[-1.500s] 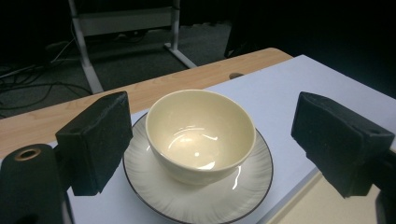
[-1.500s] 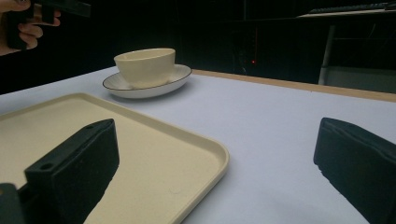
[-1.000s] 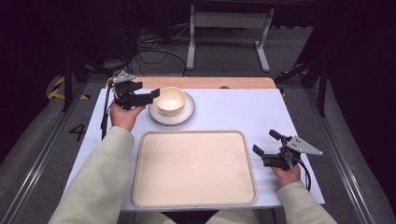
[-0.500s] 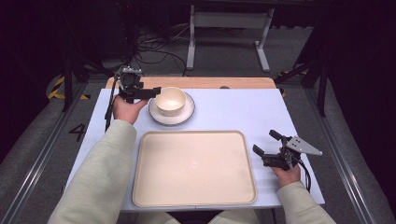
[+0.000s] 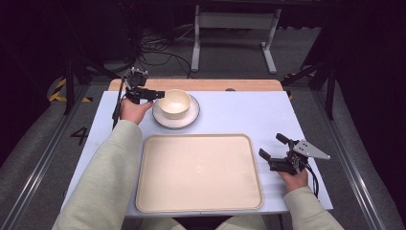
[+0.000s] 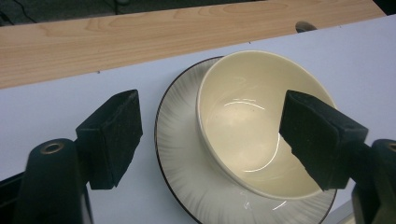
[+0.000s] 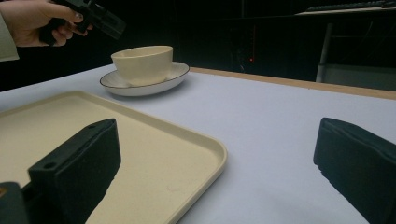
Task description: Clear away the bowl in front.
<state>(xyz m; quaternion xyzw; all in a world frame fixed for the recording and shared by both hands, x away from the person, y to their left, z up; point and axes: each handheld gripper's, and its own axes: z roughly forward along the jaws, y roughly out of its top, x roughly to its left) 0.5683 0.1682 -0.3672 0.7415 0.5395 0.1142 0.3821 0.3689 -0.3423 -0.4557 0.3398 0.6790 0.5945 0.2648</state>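
— Cream bowl [image 5: 174, 103] on the ribbed saucer [image 5: 190, 118], at about eleven o'clock from the tray [image 5: 158, 191] — is that what you are going for?

— Yes. I am bringing my left claw [image 5: 155, 94] in at the bowl's nine o'clock side, low over the white table [image 5: 239, 112]. In the left gripper view the bowl's rim [image 6: 205, 74] is sitting between my two pads [image 6: 114, 135], one out over the saucer and bare table, the other hanging over the bowl's far wall.

— Are you gripping it?

— Not yet. My jaws are standing wide and have just been closing a little, with the bowl between them but neither pad pressing on it.

— And your other claw?

— My right claw [image 5: 273, 152] is resting at the tray's three o'clock edge, jaws spread, holding nothing. In the right gripper view the tray's corner [image 7: 212, 154] is lying between them, untouched.

— So which step is this?

— I am judging it as the approach, just short of the grasp.

— What does the next move call for?

— I am thinking: sink a touch, straddle one wall, then pinch firmly. The glaze looks slick, so a shallow bite could slip, and a nudge could skate the bowl across the saucer
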